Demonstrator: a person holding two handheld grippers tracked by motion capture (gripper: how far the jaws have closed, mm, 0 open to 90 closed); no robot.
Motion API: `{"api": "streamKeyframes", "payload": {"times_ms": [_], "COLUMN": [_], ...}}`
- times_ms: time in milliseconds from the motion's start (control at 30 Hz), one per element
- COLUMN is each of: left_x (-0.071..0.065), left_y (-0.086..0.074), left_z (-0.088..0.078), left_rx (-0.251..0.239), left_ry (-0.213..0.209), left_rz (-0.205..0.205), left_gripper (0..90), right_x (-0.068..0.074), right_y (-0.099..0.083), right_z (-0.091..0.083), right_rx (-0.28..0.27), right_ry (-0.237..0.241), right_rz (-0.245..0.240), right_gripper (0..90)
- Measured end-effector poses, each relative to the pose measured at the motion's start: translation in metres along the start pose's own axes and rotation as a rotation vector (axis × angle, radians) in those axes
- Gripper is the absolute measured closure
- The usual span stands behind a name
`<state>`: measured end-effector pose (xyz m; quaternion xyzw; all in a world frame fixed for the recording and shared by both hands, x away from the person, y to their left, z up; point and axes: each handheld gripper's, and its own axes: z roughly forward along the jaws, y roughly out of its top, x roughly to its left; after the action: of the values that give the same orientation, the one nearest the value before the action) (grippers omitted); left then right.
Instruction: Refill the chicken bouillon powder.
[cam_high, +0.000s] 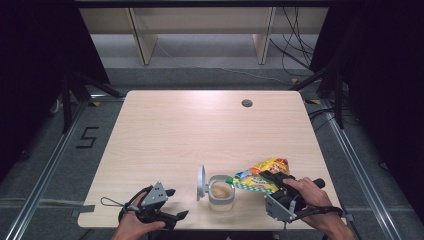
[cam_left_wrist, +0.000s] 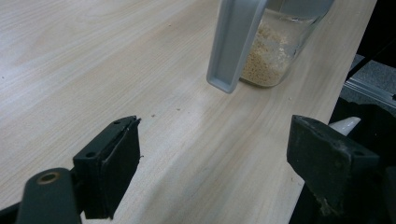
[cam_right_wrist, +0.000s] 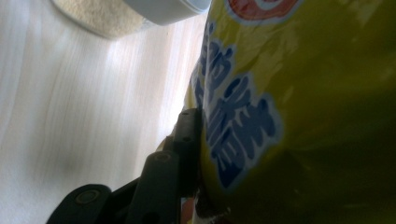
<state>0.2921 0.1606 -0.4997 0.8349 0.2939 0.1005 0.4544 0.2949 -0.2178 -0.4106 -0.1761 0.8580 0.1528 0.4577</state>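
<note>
Resting at the near left edge of the wooden table (cam_high: 165, 125): the left gripper (cam_high: 172, 204), jaws standing wide apart with nothing between them, pointing across bare wood toward the jar. Gripping at the near right: the right gripper (cam_high: 272, 178), jaws clenched on the yellow packet (cam_high: 262, 175), one black jaw pressing flat against the printed film in the right gripper view. Tilting leftward and down: the packet, its green corner hanging just over the rim of the clear jar (cam_high: 221, 192), so pouring judged to be under way or about ready to end. Sitting near the front edge, between the two grippers: the jar, upright, holding a layer of pale tan grains (cam_left_wrist: 266, 58) filling roughly the lower part, with room left above. Standing up at the jar's left side: the grey hinged lid (cam_high: 201, 183), swung open. Remaining, by this reading: finishing the pour, setting the packet down, closing the lid. Looking glossy and crinkled: the packet, yellow with blue and red lettering, soft and likely to sag. Lying farther back: a small round grommet (cam_high: 246, 103).
</note>
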Motion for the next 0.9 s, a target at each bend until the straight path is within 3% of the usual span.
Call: {"api": "streamKeyframes", "payload": {"times_ms": [33,67,167,233,300,367,400,433,467,500,533,567,600,700,733,767,800,833,867,900], "left_x": [0.000,0.000,0.000,0.001,0.002,0.002,0.002,0.002,0.004,0.002,0.000,0.000,0.000,0.003,0.000,0.000,0.001,0.000,0.000,0.000], "left_y": [0.000,0.000,0.000,0.001,0.001,0.001,0.001,0.001,0.001,0.000,0.000,0.000,0.001,0.000,0.000,0.000,0.001,0.000,0.001,0.001], "left_z": [0.000,0.000,0.000,0.000,0.000,0.000,-0.001,-0.001,-0.001,0.000,0.001,0.000,0.000,-0.001,0.001,0.001,0.001,0.001,0.000,0.000], "left_rx": [0.000,0.000,0.000,-0.001,0.010,0.007,0.010,0.012,0.027,0.009,0.012,0.020,0.017,0.025,-0.001,-0.003,0.007,0.009,0.017,0.015], "left_ry": [-0.002,-0.002,-0.002,-0.004,-0.008,-0.008,-0.003,-0.002,-0.005,-0.006,-0.007,-0.008,-0.008,0.001,-0.007,-0.008,-0.007,-0.007,-0.007,-0.007], "left_rz": [0.000,0.003,0.001,0.024,0.033,0.032,0.034,0.037,0.048,0.033,-0.003,0.009,0.008,0.022,-0.003,0.000,0.011,-0.003,0.008,0.005], "left_gripper": [17.0,17.0,17.0,17.0,17.0,17.0,17.0,17.0,16.9,17.0,17.0,17.0,17.0,17.0,17.0,17.0,17.0,17.0,17.0,17.0], "right_x": [0.006,0.003,0.002,0.002,0.003,0.008,0.005,0.007,0.007,0.008,0.011,0.009,0.009,0.011,0.014,0.011,0.012,0.012,0.011,0.012], "right_y": [-0.003,-0.006,-0.014,-0.020,-0.025,-0.028,-0.031,-0.032,-0.034,-0.035,-0.036,-0.038,-0.041,-0.048,-0.050,-0.052,-0.054,-0.056,-0.058,-0.059], "right_z": [0.000,0.001,0.003,0.004,0.006,0.007,0.009,0.010,0.011,0.012,0.013,0.014,0.015,0.016,0.015,0.017,0.017,0.017,0.016,0.016], "right_rx": [0.005,-0.012,-0.044,-0.061,-0.076,-0.069,-0.090,-0.086,-0.081,-0.075,-0.069,-0.086,-0.090,-0.108,-0.103,-0.120,-0.127,-0.136,-0.143,-0.144], "right_ry": [0.010,0.002,0.004,0.011,0.005,0.014,0.009,0.012,0.014,0.017,0.017,0.014,0.014,0.017,0.022,0.016,0.015,0.004,-0.003,-0.011], "right_rz": [0.107,0.072,0.110,0.136,0.178,0.284,0.242,0.267,0.261,0.260,0.311,0.285,0.300,0.374,0.435,0.415,0.452,0.469,0.469,0.510], "right_gripper": [71.5,71.6,72.1,72.6,73.3,74.0,74.2,74.3,74.3,74.7,75.1,75.4,75.5,76.0,76.2,76.5,76.6,76.7,77.0,77.2]}}
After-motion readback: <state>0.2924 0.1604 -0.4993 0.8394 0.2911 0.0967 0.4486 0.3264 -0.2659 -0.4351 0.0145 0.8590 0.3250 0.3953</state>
